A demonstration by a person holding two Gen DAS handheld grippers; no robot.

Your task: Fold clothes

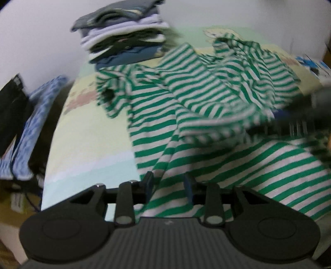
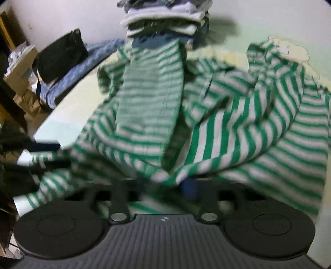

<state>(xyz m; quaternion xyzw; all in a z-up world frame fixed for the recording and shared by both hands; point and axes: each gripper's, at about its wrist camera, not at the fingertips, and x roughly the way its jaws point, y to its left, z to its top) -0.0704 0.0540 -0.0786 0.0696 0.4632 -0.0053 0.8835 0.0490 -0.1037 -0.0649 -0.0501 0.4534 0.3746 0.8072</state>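
A green-and-white striped shirt (image 1: 206, 115) lies crumpled across the pale yellow-green table (image 1: 86, 132). My left gripper (image 1: 168, 186) sits at the shirt's near hem with a fold of striped cloth between its fingers. The right gripper shows blurred at the right edge of the left wrist view (image 1: 289, 126), over the shirt. In the right wrist view the same shirt (image 2: 238, 124) is bunched and lifted over my right gripper (image 2: 175, 186), which holds a fold of it; cloth hides the left finger.
A stack of folded clothes (image 1: 124, 37) stands at the table's far left, also seen in the right wrist view (image 2: 165, 18). A blue patterned cloth (image 1: 31, 124) and a black object (image 1: 10, 109) lie off the table's left edge. Cardboard boxes (image 2: 18, 74) stand at left.
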